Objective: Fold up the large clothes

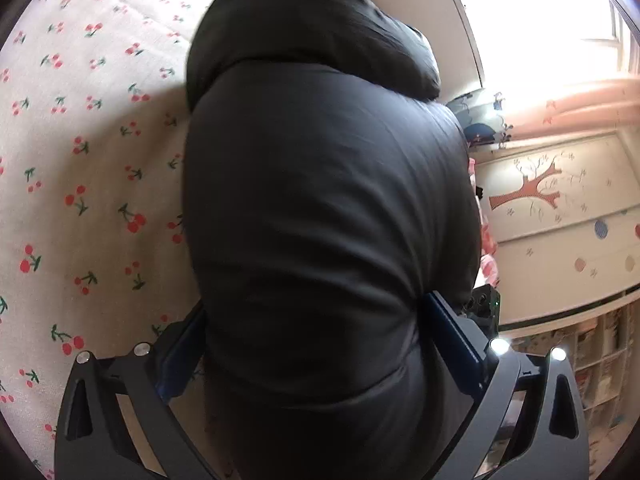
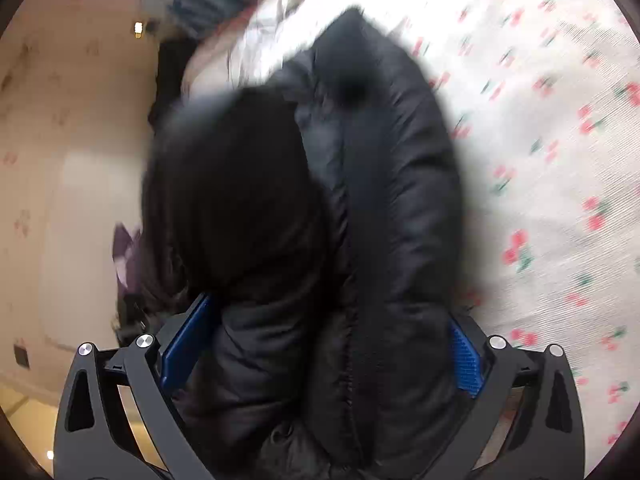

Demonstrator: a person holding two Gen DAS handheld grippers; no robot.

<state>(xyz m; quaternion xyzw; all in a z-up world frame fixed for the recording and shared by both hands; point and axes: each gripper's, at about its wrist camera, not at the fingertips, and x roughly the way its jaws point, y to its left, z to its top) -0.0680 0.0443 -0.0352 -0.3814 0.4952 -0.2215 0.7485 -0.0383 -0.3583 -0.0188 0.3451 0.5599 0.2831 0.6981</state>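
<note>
I have a thick black padded jacket [image 1: 328, 208] bunched between the blue-padded fingers of both tongs. My left gripper [image 1: 320, 344] is clamped around a fat roll of its smooth shell, and the fabric bulges out ahead of the jaws and fills most of that camera's picture. My right gripper [image 2: 324, 344] is likewise closed on a wad of the same jacket, here showing a stitched seam or zip line running straight away from the fingers, with what looks like a hood or collar mound beside it; the picture is blurred, so I cannot tell which part it is.

The white bedsheet printed with red cherries [image 1: 92, 168] is my landmark. In the left view the jacket lies to the right of the open sheet; in the right view it lies to the left of it. So the garment stretches between my two hands, above or on the sheet; I cannot tell whether it touches.

Its long axis runs forward from both tongs, away from me. Neither hand looks nearer. I judge this a mid-fold carry: the next move should lay the far end down onto the sheet evenly.
</note>
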